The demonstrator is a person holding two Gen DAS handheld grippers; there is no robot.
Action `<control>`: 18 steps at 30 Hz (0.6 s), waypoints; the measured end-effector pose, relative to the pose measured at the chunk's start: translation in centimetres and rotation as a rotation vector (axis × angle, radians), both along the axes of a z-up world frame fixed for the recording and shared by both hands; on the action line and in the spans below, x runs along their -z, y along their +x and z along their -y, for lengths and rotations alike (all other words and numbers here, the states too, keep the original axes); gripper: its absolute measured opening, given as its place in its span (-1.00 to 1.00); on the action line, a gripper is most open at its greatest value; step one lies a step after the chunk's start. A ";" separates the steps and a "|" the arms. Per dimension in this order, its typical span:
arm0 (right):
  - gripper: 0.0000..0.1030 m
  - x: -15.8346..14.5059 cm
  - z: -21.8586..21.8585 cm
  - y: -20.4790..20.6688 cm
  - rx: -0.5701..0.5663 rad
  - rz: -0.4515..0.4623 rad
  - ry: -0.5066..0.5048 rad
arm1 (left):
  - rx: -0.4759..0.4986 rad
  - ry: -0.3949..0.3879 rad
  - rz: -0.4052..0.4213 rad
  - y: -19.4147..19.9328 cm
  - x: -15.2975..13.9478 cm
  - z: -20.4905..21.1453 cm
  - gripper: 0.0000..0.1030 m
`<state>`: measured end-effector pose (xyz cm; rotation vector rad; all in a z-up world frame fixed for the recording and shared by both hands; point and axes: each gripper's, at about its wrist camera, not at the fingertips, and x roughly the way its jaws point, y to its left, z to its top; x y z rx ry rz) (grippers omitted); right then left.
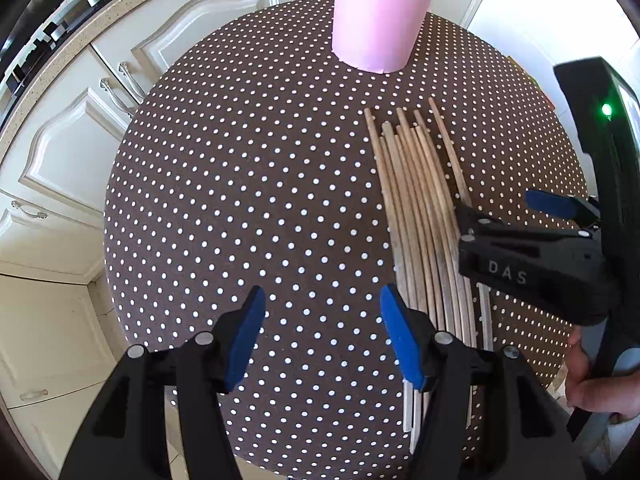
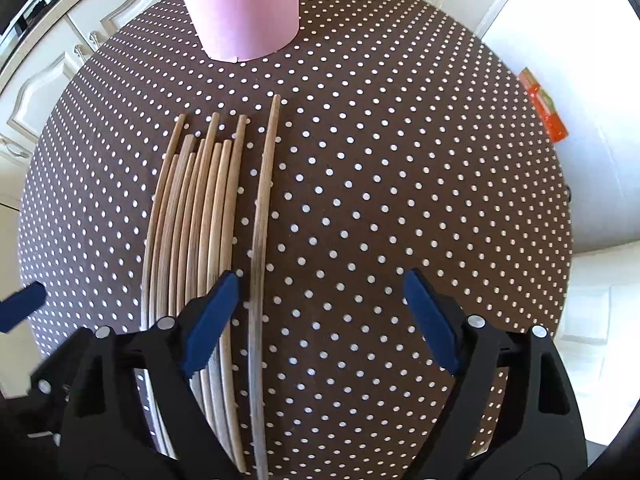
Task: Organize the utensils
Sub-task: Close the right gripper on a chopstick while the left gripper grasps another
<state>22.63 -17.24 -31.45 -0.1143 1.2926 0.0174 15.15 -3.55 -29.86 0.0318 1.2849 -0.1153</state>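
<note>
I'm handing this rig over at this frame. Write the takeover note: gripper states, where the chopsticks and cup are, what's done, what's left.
Left hand-held gripper: open, empty, above the tablecloth left of the chopsticks.
Right hand-held gripper: open, empty, low over the row, straddling the rightmost chopstick.
Chopsticks: lying side by side on the cloth, near-parallel.
Pink cup: upright at the table's far side, a few wooden sticks already inside.
Left: close on the rightmost chopstick, drop it in the cup, repeat for the rest.

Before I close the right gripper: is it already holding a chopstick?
No: the right gripper is open, and the separated chopstick lies flat on the polka-dot tablecloth between its fingers.
</note>
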 end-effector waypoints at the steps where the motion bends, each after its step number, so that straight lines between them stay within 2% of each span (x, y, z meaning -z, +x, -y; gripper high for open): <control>1: 0.54 0.0 0.2 0.3 0.013 -0.017 0.018 | -0.001 0.000 0.000 0.2 0.0 0.1 0.16; 3: 0.23 -0.3 0.7 0.6 0.012 -0.007 0.037 | -0.004 -0.002 -0.001 0.4 0.0 0.1 0.16; 4: -0.28 -0.6 0.9 0.5 -0.014 0.010 0.037 | -0.007 -0.006 -0.003 0.6 0.1 0.2 0.16; 5: -0.67 -0.9 0.6 0.5 -0.043 0.025 0.034 | -0.009 -0.011 -0.007 0.8 0.2 0.2 0.16; 9: -0.79 -1.1 1.0 0.3 -0.063 0.035 0.061 | -0.016 -0.047 -0.040 1.7 0.8 0.5 0.16; 14: -0.87 -0.6 4.7 -1.4 0.017 0.011 0.243 | -0.042 -0.117 -0.090 3.1 1.7 0.5 0.16; 16: -0.87 -0.4 6.0 -1.2 0.047 0.000 0.308 | -0.053 -0.111 -0.102 3.7 2.1 0.5 0.16; 18: -0.87 -0.3 6.7 -1.1 0.054 -0.004 0.331 | -0.059 -0.093 -0.112 4.3 2.6 0.6 0.16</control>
